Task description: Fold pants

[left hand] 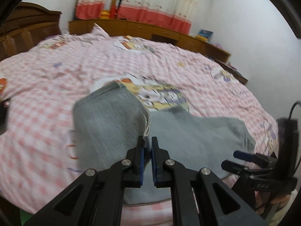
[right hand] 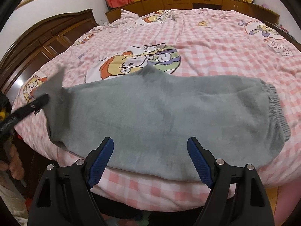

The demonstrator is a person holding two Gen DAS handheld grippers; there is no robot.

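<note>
While left gripper (left hand: 148, 146) pinches pants (right hand: 150, 113), right gripper (right hand: 150, 150) agape just short

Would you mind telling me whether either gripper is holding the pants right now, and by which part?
The left gripper pinches the grey pants at the leg-hem end, lifting it. The right gripper is open and holds nothing.

A bed (right hand: 216, 43) with a pink checked cartoon-print cover carries grey pants (right hand: 160, 113) laid across its near edge.
</note>
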